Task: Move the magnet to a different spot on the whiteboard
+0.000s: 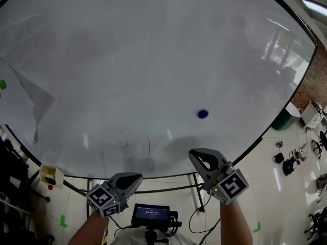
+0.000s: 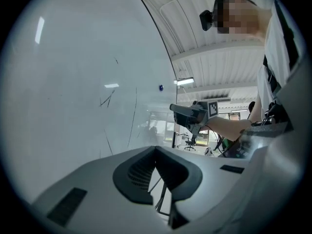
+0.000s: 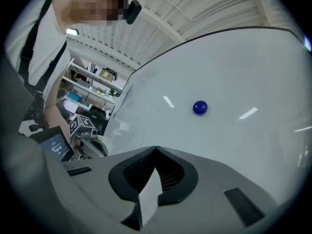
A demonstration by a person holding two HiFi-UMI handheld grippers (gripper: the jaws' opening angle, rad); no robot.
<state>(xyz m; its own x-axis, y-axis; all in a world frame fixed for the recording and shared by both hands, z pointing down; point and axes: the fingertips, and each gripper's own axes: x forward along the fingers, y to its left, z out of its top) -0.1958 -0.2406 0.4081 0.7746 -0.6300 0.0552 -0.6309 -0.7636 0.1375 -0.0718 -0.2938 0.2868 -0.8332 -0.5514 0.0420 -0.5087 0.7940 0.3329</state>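
Observation:
A small round blue magnet (image 1: 203, 114) sticks to the big whiteboard (image 1: 153, 60), right of its middle and low down. My right gripper (image 1: 196, 154) hovers just under the board's lower edge, below the magnet and apart from it, jaws shut and empty. In the right gripper view the magnet (image 3: 200, 107) lies ahead and up to the right of the closed tips (image 3: 156, 147). My left gripper (image 1: 134, 177) is lower and further left, also shut on nothing. From the left gripper view (image 2: 156, 147) the magnet (image 2: 161, 87) is a far dot, with the right gripper (image 2: 178, 108) under it.
A curled paper sheet (image 1: 36, 98) and a green magnet (image 1: 2, 84) sit at the board's left edge. Faint pen marks (image 1: 138, 144) show near the bottom. A small screen on a stand (image 1: 152, 216) is between my arms. A dark bin (image 1: 282, 119) stands at the right.

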